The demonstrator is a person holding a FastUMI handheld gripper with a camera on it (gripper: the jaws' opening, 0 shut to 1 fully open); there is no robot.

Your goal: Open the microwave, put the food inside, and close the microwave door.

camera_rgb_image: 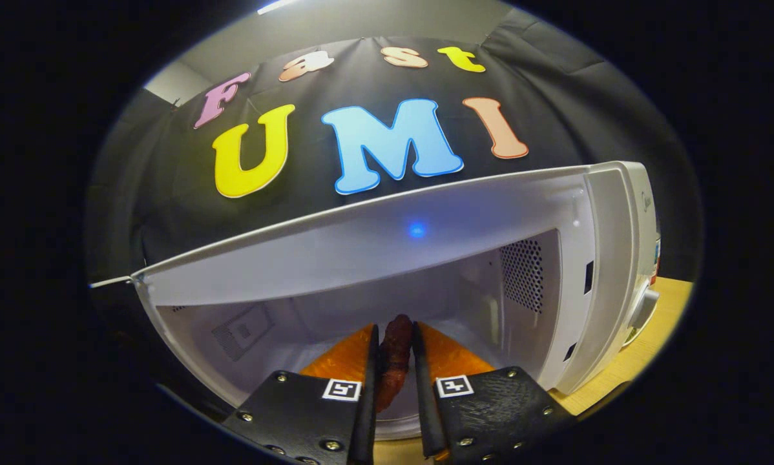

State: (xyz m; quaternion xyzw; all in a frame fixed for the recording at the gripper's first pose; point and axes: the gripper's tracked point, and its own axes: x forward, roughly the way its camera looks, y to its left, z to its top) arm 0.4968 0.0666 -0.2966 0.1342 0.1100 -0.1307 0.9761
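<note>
Two fingers of the gripper [395, 349] clamped on a dark reddish sausage [393, 361] held between them, reaching into the open white microwave [374, 252], orange plate [345, 358] on the cavity floor beneath, wooden table [645, 355] under the oven

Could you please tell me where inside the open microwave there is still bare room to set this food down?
The gripper is shut on the dark food piece, over the orange plate on the microwave floor. Bare plate shows either side of the fingers. White floor is free between plate and vented right wall, and toward the left wall. The middle is crowded.
</note>
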